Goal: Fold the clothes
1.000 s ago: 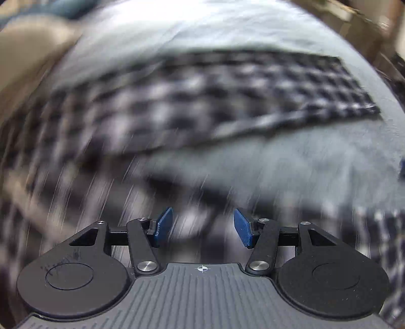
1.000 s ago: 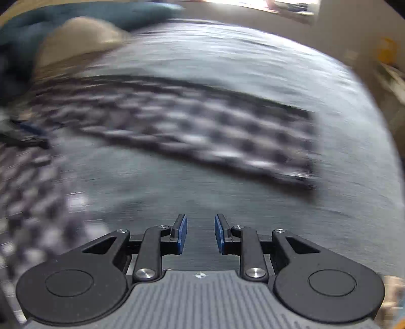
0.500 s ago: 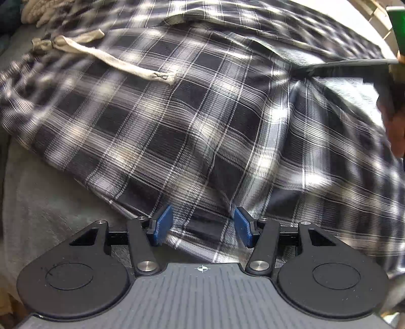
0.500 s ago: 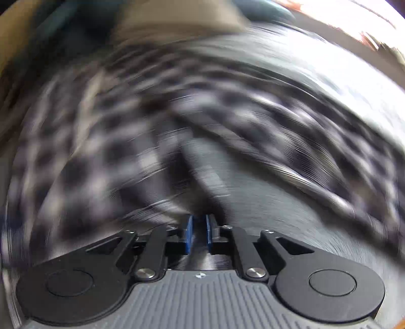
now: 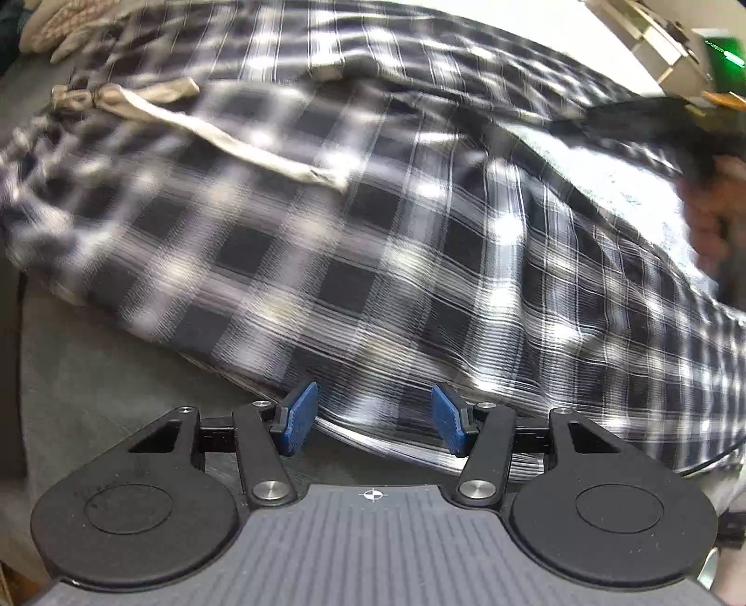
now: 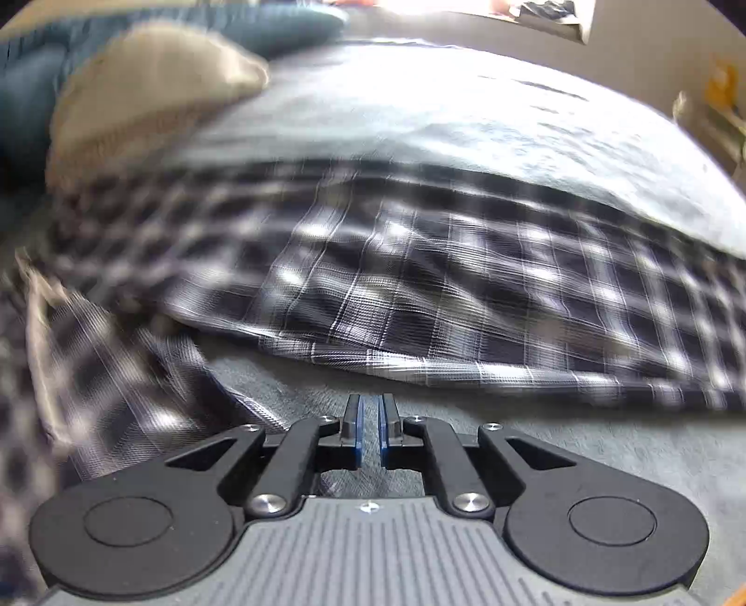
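Black-and-white plaid trousers (image 5: 373, 256) with a cream drawstring (image 5: 233, 135) lie spread on a grey cover. My left gripper (image 5: 373, 415) is open, its blue pads over the trousers' near edge and not pressing the cloth. In the left wrist view my right gripper (image 5: 629, 121) is a dark blur at the upper right over one leg, with a hand (image 5: 708, 219) behind it. Its own view shows the right gripper (image 6: 369, 405) shut over bare cover, just short of a plaid leg's hem (image 6: 419, 363). I see no cloth between its pads. More plaid cloth (image 6: 116, 373) lies to the left.
The grey cover (image 6: 466, 116) stretches beyond the trousers. A beige knitted piece (image 6: 140, 93) and a dark teal cloth (image 6: 279, 28) lie at the far left. Pale wooden furniture (image 5: 652, 32) with a green light (image 5: 722, 51) stands at the upper right.
The right gripper's jaws have gone from apart to shut. Both views have swung from a plaid leg on the cover to the trousers' upper part, the right one to between the two legs.
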Available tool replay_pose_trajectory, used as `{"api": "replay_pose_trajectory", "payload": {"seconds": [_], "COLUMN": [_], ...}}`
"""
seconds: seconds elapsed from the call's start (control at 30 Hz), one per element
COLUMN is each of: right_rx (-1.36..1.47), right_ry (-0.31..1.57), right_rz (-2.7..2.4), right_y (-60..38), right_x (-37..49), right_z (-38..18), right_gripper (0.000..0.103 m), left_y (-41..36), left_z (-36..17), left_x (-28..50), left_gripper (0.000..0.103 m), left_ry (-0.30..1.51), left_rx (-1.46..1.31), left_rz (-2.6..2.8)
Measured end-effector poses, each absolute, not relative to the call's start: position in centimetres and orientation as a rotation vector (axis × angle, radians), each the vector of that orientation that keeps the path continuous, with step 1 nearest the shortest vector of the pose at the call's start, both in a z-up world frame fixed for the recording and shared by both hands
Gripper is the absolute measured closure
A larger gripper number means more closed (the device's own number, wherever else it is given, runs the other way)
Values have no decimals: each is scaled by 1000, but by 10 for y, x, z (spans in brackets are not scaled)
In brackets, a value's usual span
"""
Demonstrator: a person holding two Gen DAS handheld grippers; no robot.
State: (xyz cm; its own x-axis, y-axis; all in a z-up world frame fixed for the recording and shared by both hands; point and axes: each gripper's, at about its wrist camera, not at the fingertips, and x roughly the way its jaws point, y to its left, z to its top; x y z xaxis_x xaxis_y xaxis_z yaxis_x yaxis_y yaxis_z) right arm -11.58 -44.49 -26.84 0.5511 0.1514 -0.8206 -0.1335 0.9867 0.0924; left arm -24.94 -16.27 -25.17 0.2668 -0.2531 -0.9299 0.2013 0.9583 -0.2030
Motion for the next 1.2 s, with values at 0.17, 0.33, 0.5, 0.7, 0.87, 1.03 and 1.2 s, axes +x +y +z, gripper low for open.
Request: {"api": "replay_pose_trajectory", "payload": {"seconds": [0.17,0.33,0.5,0.7,0.87,1.03,1.2], "right_rx": [-182,-47,33,-88,156,120,263], "right_ry": [1094,1072,1017,1064,924,1018,940], "right_rz": [497,93,144,21,-225,-208,-487], "right_y": [-410,-478,-476,-487,-565,-580,-690], "right_x": [-174,-170,-218,-242,-273,-325,-326], "right_z": [-272,-284,-248,-277,-244,-252,-279], "right_gripper": [96,103,94,98,91,92,95], "left_y": [-165,-173,-182,-211,-223,-234,-239], "left_z": [-263,-270,-254,-267,-264,-258,-261], "left_x": [-242,-253,-258,-267,-280,-278,-280], "left_gripper": [49,49,49,49,49,49,49], "left_ry": [1306,1302,1247,1277,1254,1277,1324], "left_rx": [53,194,294,427,540,568,589], "left_rz": [-374,-436,-508,-613,-605,-588,-544]}}
